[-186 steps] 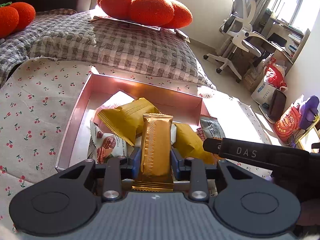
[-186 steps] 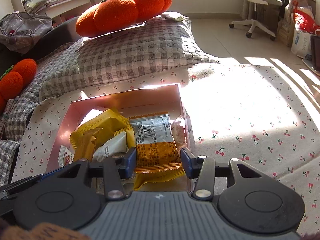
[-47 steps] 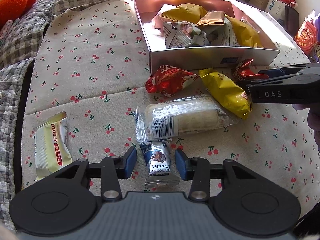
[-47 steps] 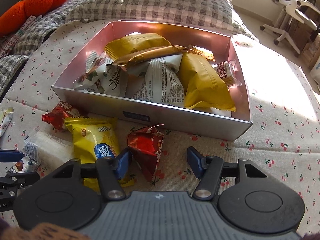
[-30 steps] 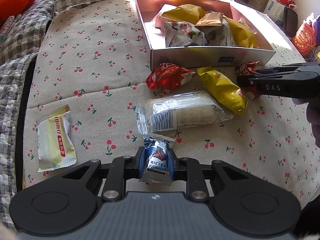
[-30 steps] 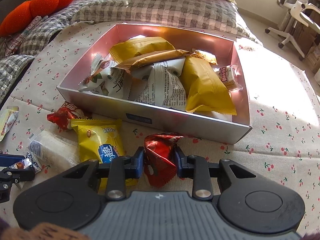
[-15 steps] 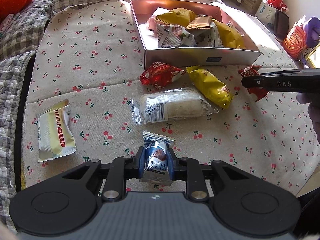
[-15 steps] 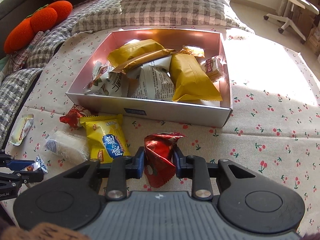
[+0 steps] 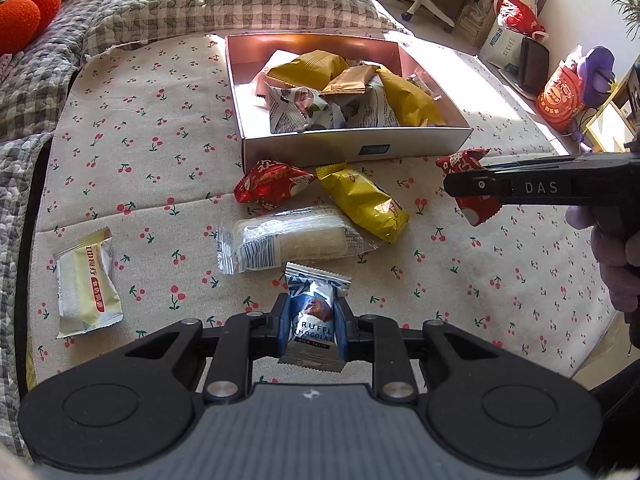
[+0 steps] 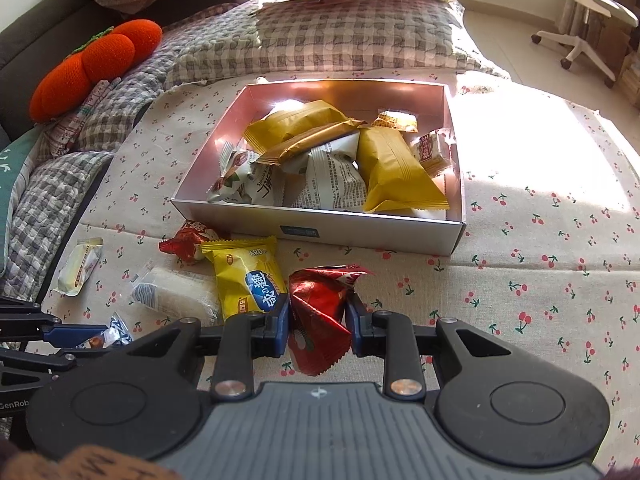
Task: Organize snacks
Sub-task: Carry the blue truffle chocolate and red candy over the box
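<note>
Both the left gripper (image 9: 311, 330) pinching the chocolate (image 9: 313, 318) and the right gripper (image 10: 318, 322) pinching the red packet (image 10: 320, 312) hold slick wrappers, which may slip before reaching the box (image 10: 360, 234)

Left gripper (image 9: 311, 326) clamps a truffle chocolate packet (image 9: 314, 316) above the cherry-print cloth (image 9: 160, 152).
</note>
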`<state>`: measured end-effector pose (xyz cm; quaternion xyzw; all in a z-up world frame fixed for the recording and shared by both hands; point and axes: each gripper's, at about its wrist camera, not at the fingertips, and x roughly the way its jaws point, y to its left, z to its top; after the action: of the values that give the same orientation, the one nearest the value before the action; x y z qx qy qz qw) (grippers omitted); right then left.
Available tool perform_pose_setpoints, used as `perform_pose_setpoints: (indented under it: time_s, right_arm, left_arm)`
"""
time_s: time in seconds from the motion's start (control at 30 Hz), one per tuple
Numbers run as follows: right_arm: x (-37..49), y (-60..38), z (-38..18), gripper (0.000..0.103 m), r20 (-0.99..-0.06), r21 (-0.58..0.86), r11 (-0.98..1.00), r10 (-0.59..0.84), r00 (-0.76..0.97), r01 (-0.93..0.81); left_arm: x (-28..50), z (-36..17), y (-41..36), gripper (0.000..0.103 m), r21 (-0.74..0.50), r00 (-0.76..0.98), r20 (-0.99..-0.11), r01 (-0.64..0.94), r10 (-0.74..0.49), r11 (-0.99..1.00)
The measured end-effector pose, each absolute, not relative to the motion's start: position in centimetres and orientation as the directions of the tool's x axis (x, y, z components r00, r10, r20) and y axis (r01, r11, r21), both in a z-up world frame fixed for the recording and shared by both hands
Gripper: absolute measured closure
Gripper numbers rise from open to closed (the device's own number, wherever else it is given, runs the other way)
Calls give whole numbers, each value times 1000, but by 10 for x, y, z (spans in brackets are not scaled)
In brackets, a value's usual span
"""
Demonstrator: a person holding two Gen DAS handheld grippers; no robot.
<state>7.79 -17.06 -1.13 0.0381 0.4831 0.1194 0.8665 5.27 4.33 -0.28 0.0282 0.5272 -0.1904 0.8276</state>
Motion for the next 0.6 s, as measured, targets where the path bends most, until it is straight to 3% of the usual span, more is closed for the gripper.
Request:
perform_pose_setpoints:
  time_s: [0.6]
  right_arm:
    - [91, -177, 10, 77, -785, 241, 963, 264, 561, -117]
  left_arm:
    - [88, 19, 36, 76, -193, 487, -822, 245, -293, 950]
